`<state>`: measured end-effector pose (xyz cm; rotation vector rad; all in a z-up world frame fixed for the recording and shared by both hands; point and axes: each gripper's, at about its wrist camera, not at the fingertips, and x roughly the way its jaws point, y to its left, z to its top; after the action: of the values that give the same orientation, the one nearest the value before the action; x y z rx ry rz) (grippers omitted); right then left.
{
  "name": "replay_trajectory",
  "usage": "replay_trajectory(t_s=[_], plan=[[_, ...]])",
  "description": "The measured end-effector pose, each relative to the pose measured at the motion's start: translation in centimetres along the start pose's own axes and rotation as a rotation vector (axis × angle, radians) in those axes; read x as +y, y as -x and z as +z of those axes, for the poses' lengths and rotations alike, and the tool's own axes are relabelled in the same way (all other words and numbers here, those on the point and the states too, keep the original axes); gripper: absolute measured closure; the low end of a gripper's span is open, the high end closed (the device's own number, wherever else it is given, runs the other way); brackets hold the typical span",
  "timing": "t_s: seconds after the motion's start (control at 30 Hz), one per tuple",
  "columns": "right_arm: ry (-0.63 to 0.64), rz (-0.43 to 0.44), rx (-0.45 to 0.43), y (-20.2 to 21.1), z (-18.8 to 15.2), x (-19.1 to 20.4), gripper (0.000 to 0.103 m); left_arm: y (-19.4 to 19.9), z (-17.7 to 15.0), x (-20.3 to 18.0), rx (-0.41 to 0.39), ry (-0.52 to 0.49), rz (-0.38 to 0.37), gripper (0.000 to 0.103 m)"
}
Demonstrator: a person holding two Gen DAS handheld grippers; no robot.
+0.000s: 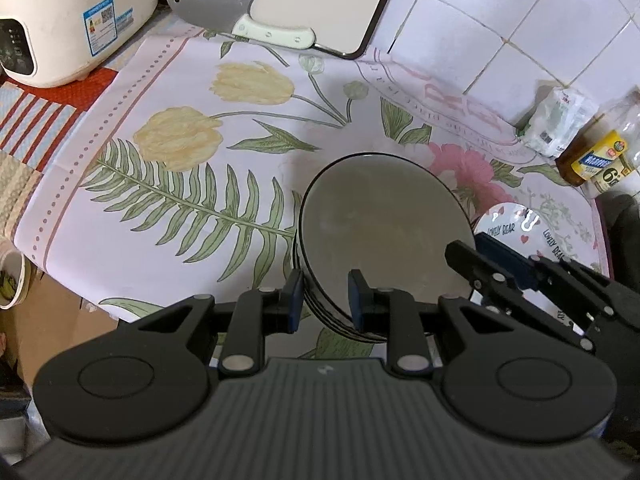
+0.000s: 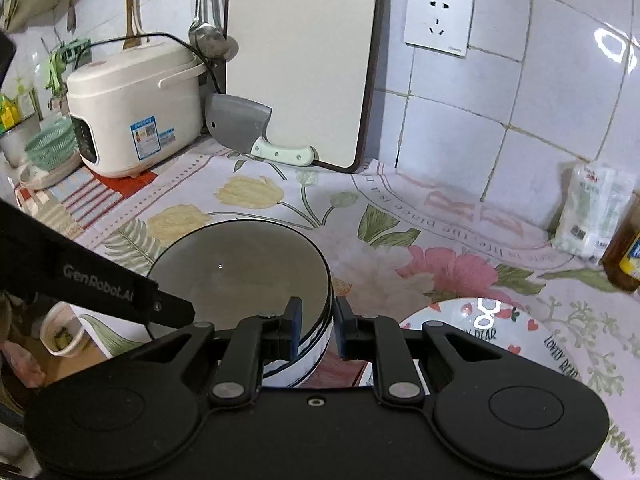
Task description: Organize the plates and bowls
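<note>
A grey bowl with a black rim and striped white outer wall (image 1: 380, 220) (image 2: 240, 272) sits on the floral cloth. My left gripper (image 1: 325, 298) straddles its near-left rim, one finger outside and one inside, with a gap to the wall. My right gripper (image 2: 318, 326) straddles its right rim the same way; it also shows in the left wrist view (image 1: 492, 260). A white "Lovely Bear" plate (image 1: 528, 228) (image 2: 500, 328) lies right of the bowl.
A rice cooker (image 2: 132, 112), a cleaver (image 2: 248, 128) and a cutting board (image 2: 300, 60) stand against the tiled wall at the back. A white packet (image 2: 592, 212) and a bottle (image 2: 624, 248) stand at the right. The counter edge drops off at the left (image 1: 60, 280).
</note>
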<state>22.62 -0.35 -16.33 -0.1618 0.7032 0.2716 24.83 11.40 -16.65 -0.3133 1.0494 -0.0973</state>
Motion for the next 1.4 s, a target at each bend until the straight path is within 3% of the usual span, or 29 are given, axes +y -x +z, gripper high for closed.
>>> replay_trajectory(t_s=[0.53, 0.87, 1.4], plan=[[-0.058, 0.05, -0.117, 8.9, 0.4, -0.6, 0.081, 6.4, -2.1, -1.4, -0.065, -0.045, -0.044, 0.077], [-0.049, 0.027, -0.152, 13.5, -1.9, 0.2, 0.07, 10.2, -5.3, -1.8, -0.14, -0.121, -0.123, 0.077], [-0.066, 0.027, -0.188, 14.1, -6.8, 2.6, 0.056, 11.1, -9.9, -0.7, -0.208, -0.205, -0.201, 0.077]])
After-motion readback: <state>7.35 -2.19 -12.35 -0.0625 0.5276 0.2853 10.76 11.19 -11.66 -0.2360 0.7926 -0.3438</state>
